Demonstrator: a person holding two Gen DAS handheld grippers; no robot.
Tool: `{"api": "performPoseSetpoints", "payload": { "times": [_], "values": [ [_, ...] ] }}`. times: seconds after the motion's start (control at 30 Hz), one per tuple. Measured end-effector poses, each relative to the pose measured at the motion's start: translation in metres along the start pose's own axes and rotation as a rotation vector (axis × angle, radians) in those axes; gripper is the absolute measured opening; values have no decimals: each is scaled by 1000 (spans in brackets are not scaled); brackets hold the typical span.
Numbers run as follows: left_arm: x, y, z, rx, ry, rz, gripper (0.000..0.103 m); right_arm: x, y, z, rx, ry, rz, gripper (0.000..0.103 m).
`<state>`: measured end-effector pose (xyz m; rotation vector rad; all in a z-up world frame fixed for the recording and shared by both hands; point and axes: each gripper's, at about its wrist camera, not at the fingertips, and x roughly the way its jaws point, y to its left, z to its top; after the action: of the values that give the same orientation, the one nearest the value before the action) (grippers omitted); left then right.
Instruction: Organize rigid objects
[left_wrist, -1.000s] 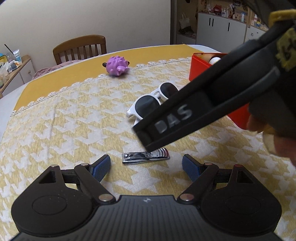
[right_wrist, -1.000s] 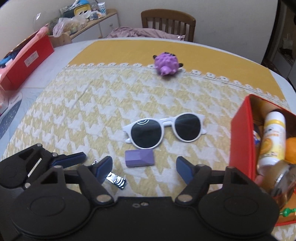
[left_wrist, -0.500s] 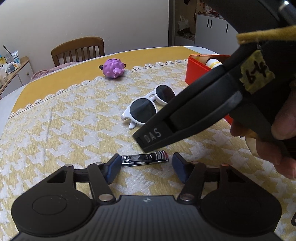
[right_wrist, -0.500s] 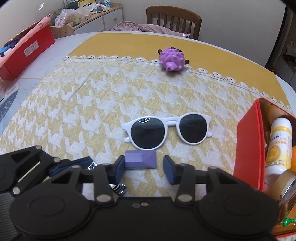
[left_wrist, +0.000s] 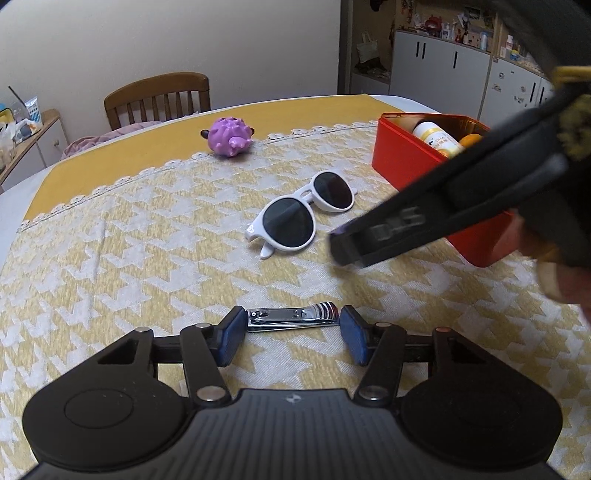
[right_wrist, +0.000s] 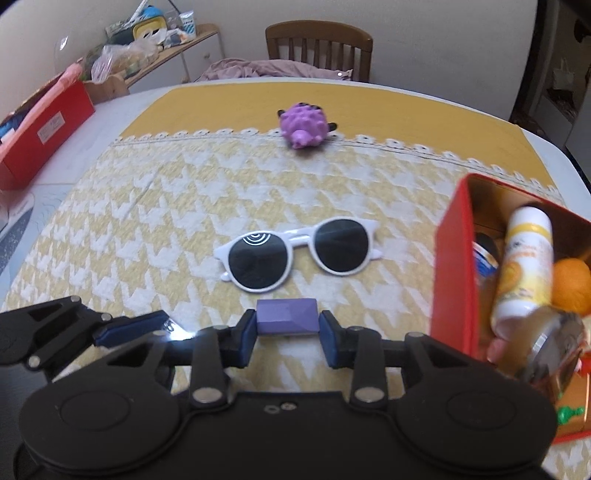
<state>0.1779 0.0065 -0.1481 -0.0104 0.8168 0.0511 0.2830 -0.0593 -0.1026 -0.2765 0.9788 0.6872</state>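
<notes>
My left gripper (left_wrist: 291, 325) is shut on a silver nail clipper (left_wrist: 293, 319), gripped end to end just above the tablecloth. My right gripper (right_wrist: 287, 328) is shut on a small purple block (right_wrist: 287, 316) and holds it near the cloth. White round sunglasses (right_wrist: 301, 253) lie just beyond the block and also show in the left wrist view (left_wrist: 301, 218). A red box (right_wrist: 454, 273) at the right holds a white bottle (right_wrist: 524, 266), an orange ball and a jar. The box also shows in the left wrist view (left_wrist: 402, 162).
A purple spiky toy (right_wrist: 303, 130) sits at the far side of the yellow houndstooth cloth (right_wrist: 177, 206). A wooden chair (right_wrist: 319, 48) stands behind the table. A red carton (right_wrist: 44, 136) lies at the far left. The right gripper's body (left_wrist: 461, 206) crosses the left view.
Both grippers closed: the left on the nail clipper, the right on the purple block. The right gripper has moved up and toward the red box in the left view.
</notes>
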Motion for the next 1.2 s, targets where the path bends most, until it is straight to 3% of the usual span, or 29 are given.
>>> {"api": "performPoseSetpoints", "payload": {
  "times": [0.47, 0.8, 1.2],
  "values": [
    [-15, 7, 3, -80, 43, 18, 56, -53, -19, -26, -23, -62, 5, 35],
    [-37, 12, 24, -141, 11, 35, 56, -94, -57, -42, 4, -122, -23, 35],
    [-38, -34, 72, -115, -39, -24, 56, -118, -121, -50, 57, -158, -78, 35]
  ]
}}
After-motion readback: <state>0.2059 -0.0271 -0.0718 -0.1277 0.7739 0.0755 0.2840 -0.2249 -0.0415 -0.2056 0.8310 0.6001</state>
